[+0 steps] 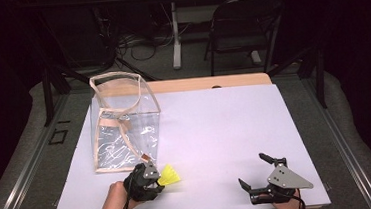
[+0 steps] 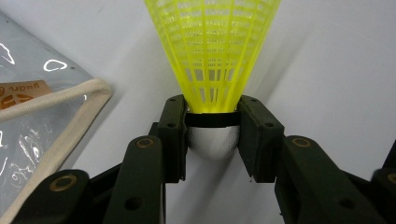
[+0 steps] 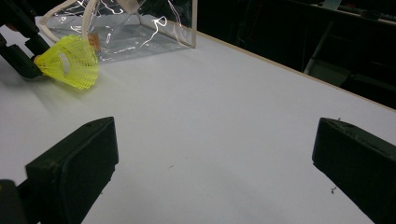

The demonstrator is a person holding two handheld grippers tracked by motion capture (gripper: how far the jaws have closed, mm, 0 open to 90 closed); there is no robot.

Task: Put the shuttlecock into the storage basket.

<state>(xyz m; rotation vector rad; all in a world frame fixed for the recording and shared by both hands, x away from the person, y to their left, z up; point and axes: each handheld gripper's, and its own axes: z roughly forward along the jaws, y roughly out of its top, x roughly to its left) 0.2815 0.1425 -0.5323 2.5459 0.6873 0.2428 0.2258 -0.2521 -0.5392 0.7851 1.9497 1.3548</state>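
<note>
Yellow shuttlecock [image 2: 212,56] — clamped by its silver cap in your left gripper [image 1: 155,179], low over the white table [image 1: 225,126].

The netted skirt fans out past the jaw tips, pointing toward the table's middle. Just beside it, toward the far left, stands the clear plastic bag [image 1: 122,124] with beige trim, upright with its mouth open. Your right gripper [image 1: 256,171] sits well apart at the near right edge — jaws spread wide, holding nothing.

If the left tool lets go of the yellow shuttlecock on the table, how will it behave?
The shuttlecock is probably very light: its skirt is open plastic mesh. Released, it would likely tip onto its side and roll in a curve, since the skirt flares from a rounded cap. The left tool grips it at the cap's band.
</note>
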